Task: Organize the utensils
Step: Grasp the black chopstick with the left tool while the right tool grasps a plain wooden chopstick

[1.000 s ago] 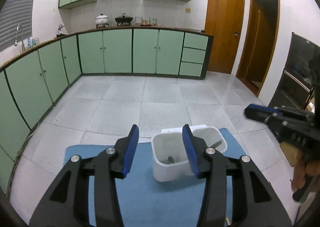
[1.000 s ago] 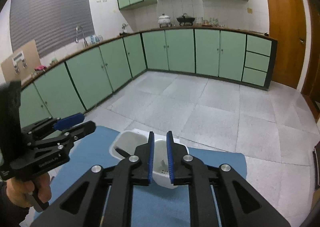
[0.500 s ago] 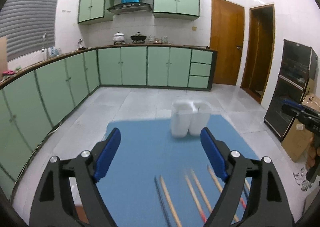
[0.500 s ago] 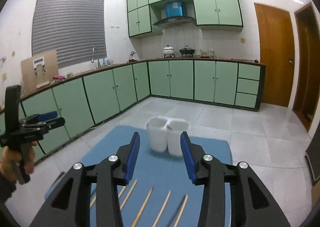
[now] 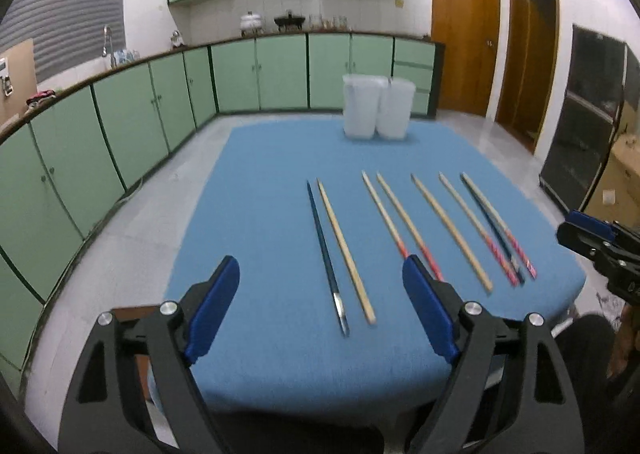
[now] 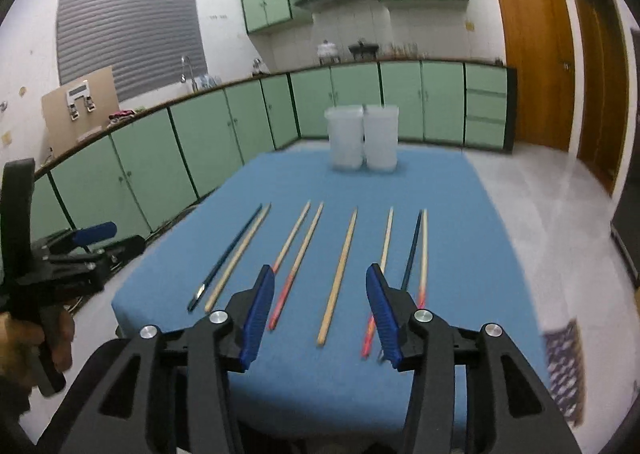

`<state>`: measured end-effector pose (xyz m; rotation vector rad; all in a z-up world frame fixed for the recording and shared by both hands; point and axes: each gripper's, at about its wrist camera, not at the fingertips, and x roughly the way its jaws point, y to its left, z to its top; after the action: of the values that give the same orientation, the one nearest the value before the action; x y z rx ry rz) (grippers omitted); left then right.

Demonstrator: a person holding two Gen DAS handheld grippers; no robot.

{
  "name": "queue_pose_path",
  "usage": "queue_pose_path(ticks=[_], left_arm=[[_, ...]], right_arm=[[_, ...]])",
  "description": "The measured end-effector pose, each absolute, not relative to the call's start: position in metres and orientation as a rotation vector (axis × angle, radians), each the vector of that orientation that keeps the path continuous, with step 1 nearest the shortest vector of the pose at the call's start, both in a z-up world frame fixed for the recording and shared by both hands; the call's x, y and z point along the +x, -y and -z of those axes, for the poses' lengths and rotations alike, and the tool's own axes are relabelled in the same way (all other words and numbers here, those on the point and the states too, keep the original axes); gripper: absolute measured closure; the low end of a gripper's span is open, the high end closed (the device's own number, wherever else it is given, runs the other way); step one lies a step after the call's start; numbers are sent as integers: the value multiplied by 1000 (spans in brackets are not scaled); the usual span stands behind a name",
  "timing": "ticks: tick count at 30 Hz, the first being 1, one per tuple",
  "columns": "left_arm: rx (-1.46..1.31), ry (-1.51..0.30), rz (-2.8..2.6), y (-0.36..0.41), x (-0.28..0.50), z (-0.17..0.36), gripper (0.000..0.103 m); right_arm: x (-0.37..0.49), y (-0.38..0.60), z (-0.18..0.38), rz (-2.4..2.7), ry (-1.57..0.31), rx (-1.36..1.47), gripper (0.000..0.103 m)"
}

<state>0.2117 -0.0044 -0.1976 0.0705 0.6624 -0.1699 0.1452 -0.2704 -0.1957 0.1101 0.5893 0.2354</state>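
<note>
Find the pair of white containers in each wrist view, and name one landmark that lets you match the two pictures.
Left wrist view: white containers upper centre, at the far edge of the blue mat.
Right wrist view: white containers upper centre, at the far edge of the blue mat.
Shared landmark: the dark blue chopstick, leftmost in both.

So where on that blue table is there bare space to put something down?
The blue tablecloth is bare on its left side, beside the dark chopstick, and across the strip between the chopstick tips and the two white bins. The row of chopsticks crowds the middle and right.
</note>
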Motion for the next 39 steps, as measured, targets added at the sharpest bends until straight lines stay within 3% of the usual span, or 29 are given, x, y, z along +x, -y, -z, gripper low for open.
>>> queue_pose_path(ticks=[7,11,20,28,36,39], left_arm=[[27,-785,169,1,225,231,36],[36,-819,158,3,233,248,37],[14,-920,157,4,242,282,57],[65,-851,119,15,238,287,62],[76,-833,102,21,237,288,67],[63,-835,95,22,238,287,77]], right_arm=[[158,263,234,-217,-655,107,61],[166,263,244,-208,-676,107,61],[176,259,259,-210,-709,99,61],[181,253,273,-215,-738,81,64],[185,251,280,-202,-736,48,74],[185,253,281,-199,-732,43,78]])
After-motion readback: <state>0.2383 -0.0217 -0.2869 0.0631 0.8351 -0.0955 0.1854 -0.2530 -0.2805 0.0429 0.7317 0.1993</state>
